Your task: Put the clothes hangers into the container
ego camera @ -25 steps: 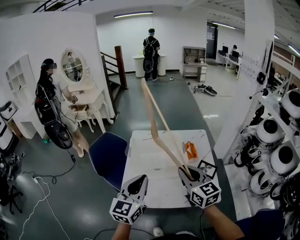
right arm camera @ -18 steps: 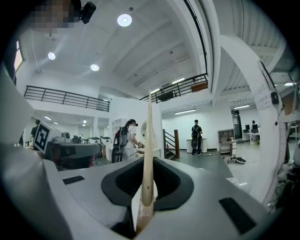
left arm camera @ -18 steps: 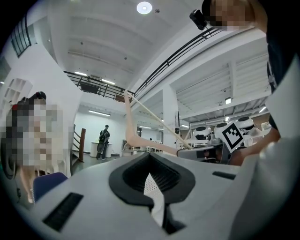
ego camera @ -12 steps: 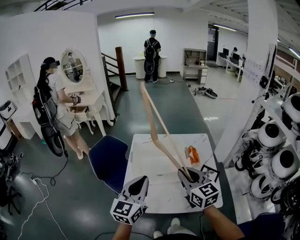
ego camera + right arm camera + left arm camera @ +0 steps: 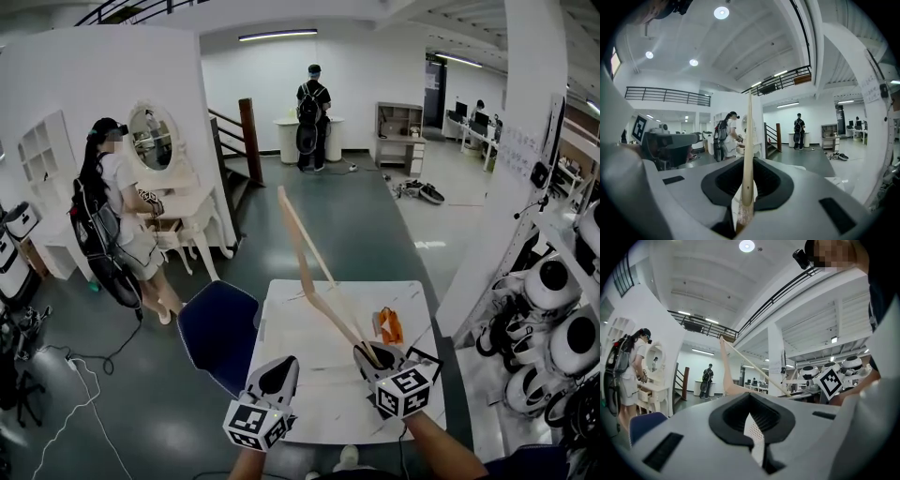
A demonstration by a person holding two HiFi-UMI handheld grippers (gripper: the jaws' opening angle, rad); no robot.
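A pale wooden clothes hanger [image 5: 309, 272] stands tilted up over the white table [image 5: 319, 394]. My right gripper [image 5: 367, 353] is shut on its lower end. In the right gripper view the hanger's edge [image 5: 748, 154] rises straight up from between the shut jaws of the right gripper [image 5: 744, 201]. My left gripper [image 5: 274, 377] hovers over the table's near left part, shut, with nothing in it. From the left gripper view, the left gripper [image 5: 752, 427] looks upward, with the hanger [image 5: 727, 373] and the right gripper's marker cube [image 5: 832, 380] to its right. No container shows.
A small orange object [image 5: 387, 326] lies on the table's right side. A blue chair [image 5: 216, 328] stands against the table's left edge. One person [image 5: 117, 225] stands by a white dresser at left and another person [image 5: 314, 103] far back. White robot heads [image 5: 553, 309] line the right wall.
The whole view has shifted down a little, and the hanger's top end sits lower in the picture. The person by the dresser has stepped slightly. Both grippers keep their hold.
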